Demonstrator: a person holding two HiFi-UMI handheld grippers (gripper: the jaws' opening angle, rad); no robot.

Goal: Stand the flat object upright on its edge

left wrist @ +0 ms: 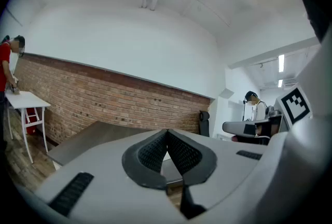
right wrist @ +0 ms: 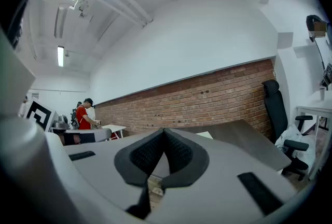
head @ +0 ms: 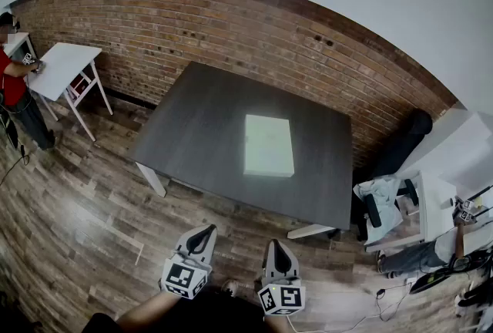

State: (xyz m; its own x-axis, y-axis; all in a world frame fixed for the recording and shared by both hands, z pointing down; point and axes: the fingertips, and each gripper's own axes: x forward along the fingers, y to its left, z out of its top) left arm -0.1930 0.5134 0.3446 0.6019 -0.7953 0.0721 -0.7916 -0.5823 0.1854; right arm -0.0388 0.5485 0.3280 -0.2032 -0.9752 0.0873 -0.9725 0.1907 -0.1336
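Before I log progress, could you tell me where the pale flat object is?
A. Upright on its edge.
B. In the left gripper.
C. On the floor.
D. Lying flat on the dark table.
D: the pale flat object lies broad face up on the dark table, with nothing touching it.

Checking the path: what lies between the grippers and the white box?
Head view: only bare tabletop and wood floor between left gripper, right gripper and box.
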